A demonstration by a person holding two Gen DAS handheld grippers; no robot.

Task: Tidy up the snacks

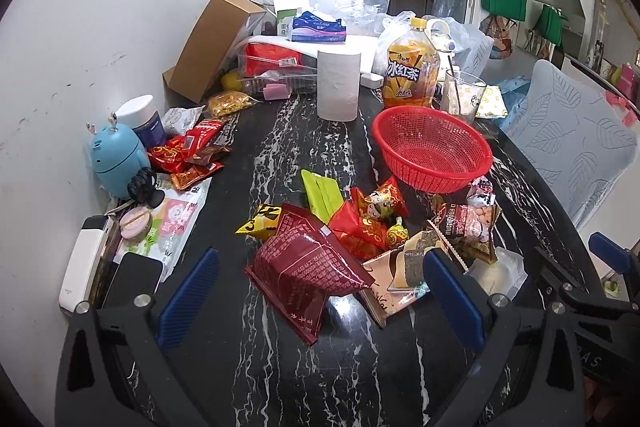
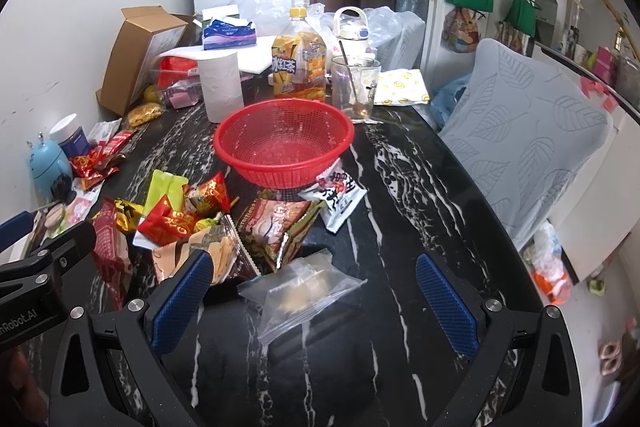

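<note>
A heap of snack packets lies on the black marble table (image 1: 280, 147), in front of an empty red mesh basket (image 1: 432, 147) (image 2: 284, 143). Nearest my left gripper (image 1: 320, 291) is a dark red packet (image 1: 308, 267); the gripper is open, its blue fingers either side of the packet's near end without touching. A green packet (image 1: 322, 193) and bright red packets (image 1: 360, 223) lie behind. My right gripper (image 2: 316, 299) is open around a clear plastic bag (image 2: 304, 291) flat on the table. A white packet (image 2: 338, 195) leans against the basket's foot.
More red snack packets (image 1: 188, 151) lie by the wall beside a blue gadget (image 1: 116, 159) and a jar. Behind the basket stand a paper roll (image 1: 339, 85), an iced tea bottle (image 1: 410, 67) and a glass with a spoon (image 2: 354, 87). A padded chair (image 2: 528, 143) flanks the table's right edge.
</note>
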